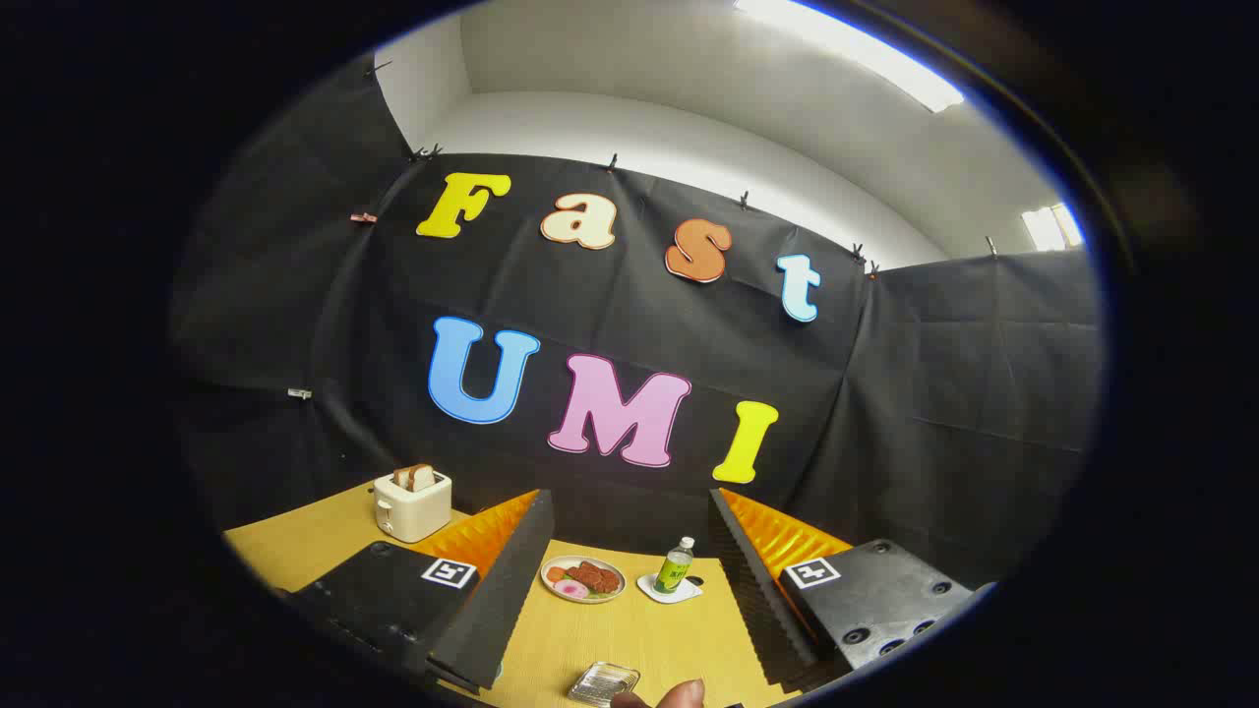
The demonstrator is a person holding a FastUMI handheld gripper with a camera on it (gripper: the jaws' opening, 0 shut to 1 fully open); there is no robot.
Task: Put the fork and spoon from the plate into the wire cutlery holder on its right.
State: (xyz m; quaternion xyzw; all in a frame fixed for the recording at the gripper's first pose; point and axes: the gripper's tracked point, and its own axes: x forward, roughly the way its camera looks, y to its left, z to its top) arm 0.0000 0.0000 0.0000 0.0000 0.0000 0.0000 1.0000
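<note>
Wide wooden bench [610,639] running to the black cloth wall, with the hand-held gripper [629,590] raised over it, fingers spread well apart and holding nothing. Pale toaster [412,504] with bread slices [417,478] in its slots standing beyond the left finger; small plate of food [583,578] lying between the fingers, farther along the bench, and just beside it an upright green bottle [674,568] on a white coaster [669,589]. Closest in, a little clear tray [603,683] and a fingertip [682,694] low between the fingers; fork, spoon and wire holder not made out
</note>
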